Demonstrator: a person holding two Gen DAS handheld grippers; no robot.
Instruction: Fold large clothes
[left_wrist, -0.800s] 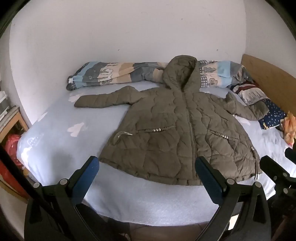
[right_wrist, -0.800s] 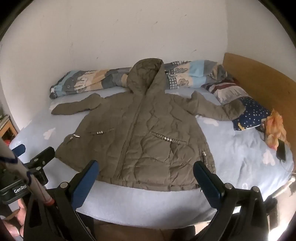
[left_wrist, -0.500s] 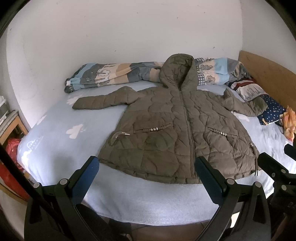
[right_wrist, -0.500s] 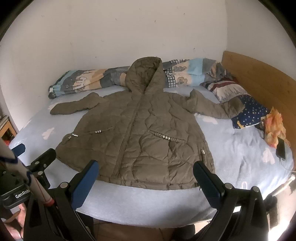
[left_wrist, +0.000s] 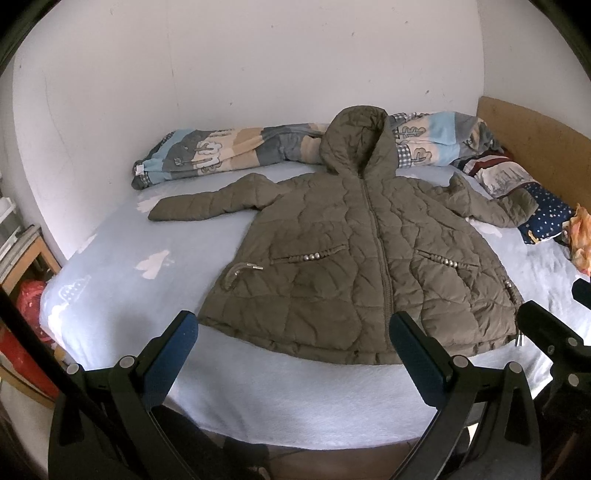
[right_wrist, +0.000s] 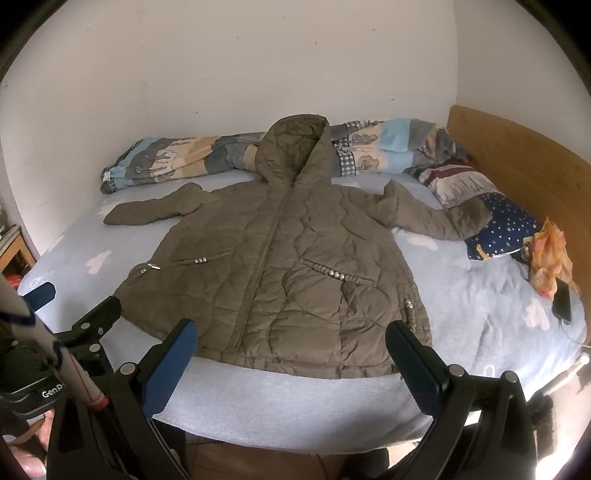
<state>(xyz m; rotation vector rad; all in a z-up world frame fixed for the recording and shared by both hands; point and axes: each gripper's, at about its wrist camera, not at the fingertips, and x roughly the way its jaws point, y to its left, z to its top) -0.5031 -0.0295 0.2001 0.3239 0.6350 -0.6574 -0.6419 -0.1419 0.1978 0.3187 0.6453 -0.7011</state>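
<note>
An olive quilted hooded jacket (left_wrist: 354, 254) (right_wrist: 280, 273) lies flat and zipped on the pale blue bed (left_wrist: 122, 266) (right_wrist: 480, 306), sleeves spread to both sides, hood toward the wall. My left gripper (left_wrist: 293, 332) hovers open before the bed's near edge, in front of the jacket's hem, nothing between its blue pads. My right gripper (right_wrist: 290, 341) is likewise open and empty, level with the hem. Each gripper shows at the edge of the other's view.
A rolled patterned quilt (left_wrist: 229, 151) (right_wrist: 384, 144) lies along the wall behind the hood. Pillows (right_wrist: 480, 206) and a wooden headboard (right_wrist: 517, 162) are at the right, with an orange cloth (right_wrist: 550, 258) and a phone (right_wrist: 563, 301). A wooden shelf (left_wrist: 22, 254) stands left.
Both views have shifted slightly closer and lower toward the bed; the jacket sits a little larger in frame. Jacket and jaws are unchanged.
</note>
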